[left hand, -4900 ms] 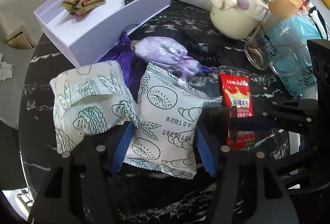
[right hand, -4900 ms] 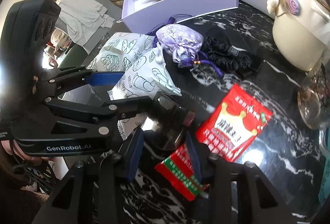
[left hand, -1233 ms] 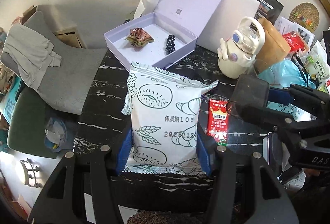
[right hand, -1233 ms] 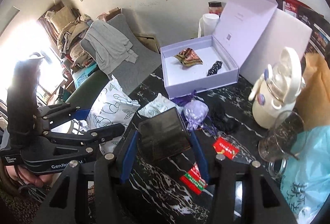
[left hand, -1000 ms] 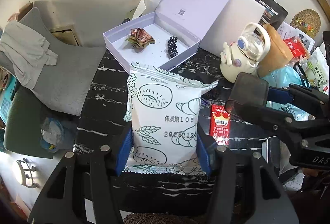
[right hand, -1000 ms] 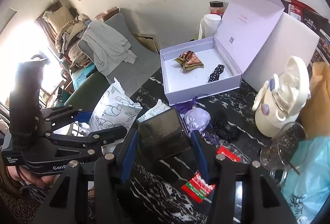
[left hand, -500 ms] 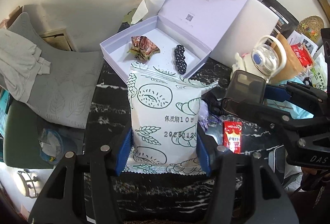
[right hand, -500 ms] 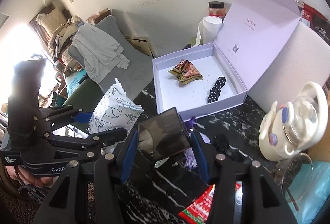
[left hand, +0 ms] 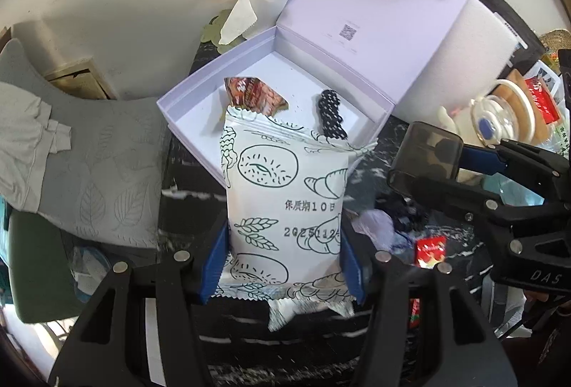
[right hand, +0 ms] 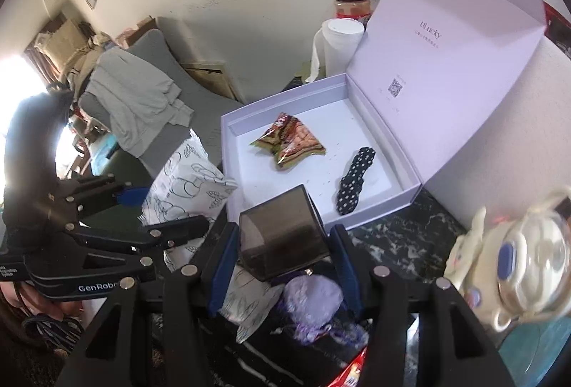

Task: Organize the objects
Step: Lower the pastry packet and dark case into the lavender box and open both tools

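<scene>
Blue-padded fingers (left hand: 214, 265) of the left gripper (left hand: 283, 265) press on both sides of a white snack packet (left hand: 285, 205) printed with bread drawings, holding it upright between them in the left wrist view. Beyond the fingertips lies the open lilac box (left hand: 200, 94) on the black marble table (left hand: 192, 187), its lid (left hand: 378, 1) standing up at the far side. Inside it, past the packet's top edge, lie a crumpled brown wrapper (left hand: 253, 94) and a black dotted hair tie (left hand: 332, 116). To the right of the fingers, the right gripper (left hand: 460, 169) carries a smoky dark case (left hand: 424, 158). A small red sachet (left hand: 430, 251) lies on the table just right of the right finger.

From the right wrist view, the right gripper (right hand: 283, 262) has its fingers (right hand: 221, 265) clamped on the sides of the dark case (right hand: 282, 237). Straight ahead sits the lilac box (right hand: 378, 215) with the wrapper (right hand: 291, 144) and hair tie (right hand: 355, 180) in it. Left of the fingers, the left gripper (right hand: 157, 208) holds the packet (right hand: 185, 183) by the box's near corner. Beneath the fingers lies a lilac pouch (right hand: 314, 298); a cream kettle (right hand: 517, 255) stands to the right.
</scene>
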Motion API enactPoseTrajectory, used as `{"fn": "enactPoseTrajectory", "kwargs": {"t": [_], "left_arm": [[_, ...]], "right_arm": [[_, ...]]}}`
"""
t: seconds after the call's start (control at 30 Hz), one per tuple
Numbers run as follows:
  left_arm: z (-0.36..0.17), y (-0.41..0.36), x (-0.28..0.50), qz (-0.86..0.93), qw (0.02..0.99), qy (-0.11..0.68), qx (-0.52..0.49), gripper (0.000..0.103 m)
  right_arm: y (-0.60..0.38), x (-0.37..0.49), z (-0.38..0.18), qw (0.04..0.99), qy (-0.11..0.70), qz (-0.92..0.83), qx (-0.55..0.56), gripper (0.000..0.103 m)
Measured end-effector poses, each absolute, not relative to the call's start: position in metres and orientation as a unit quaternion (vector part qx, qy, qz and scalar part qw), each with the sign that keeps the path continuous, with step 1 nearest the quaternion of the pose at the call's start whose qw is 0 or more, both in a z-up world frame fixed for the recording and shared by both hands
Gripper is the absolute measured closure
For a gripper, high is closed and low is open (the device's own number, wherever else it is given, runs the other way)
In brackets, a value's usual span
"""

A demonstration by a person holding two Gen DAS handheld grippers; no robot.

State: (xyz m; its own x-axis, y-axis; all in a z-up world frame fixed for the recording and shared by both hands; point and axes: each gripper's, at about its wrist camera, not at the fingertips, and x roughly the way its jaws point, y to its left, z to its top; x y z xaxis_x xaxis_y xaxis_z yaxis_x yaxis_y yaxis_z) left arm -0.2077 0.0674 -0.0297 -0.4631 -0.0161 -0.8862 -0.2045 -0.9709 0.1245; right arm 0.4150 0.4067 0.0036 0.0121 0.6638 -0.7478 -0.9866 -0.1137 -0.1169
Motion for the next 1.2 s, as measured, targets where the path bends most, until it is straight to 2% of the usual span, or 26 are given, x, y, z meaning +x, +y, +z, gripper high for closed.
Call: {"fn": "enactPoseTrajectory", "kwargs": {"t": [0.4,0.63,1.2], "left_arm": [[-0.04,0.048,-0.284,0.847,0.068,0.112,-0.515,0.049],[-0.047,0.04,-0.32,0.847,0.07,0.113,-0.514,0.049],[-0.065,0.025,-0.379,0.854,0.078,0.129,-0.498,0.049]], "right_arm": [[0.469,0.421,-0.004,0.62,0.258,0.659,-0.34,0.05],[0.506,0.423,-0.005,0.578,0.242,0.688,-0.365,0.05],[0.58,0.433,-0.011,0.594,0.247,0.686,-0.339,0.05]]}}
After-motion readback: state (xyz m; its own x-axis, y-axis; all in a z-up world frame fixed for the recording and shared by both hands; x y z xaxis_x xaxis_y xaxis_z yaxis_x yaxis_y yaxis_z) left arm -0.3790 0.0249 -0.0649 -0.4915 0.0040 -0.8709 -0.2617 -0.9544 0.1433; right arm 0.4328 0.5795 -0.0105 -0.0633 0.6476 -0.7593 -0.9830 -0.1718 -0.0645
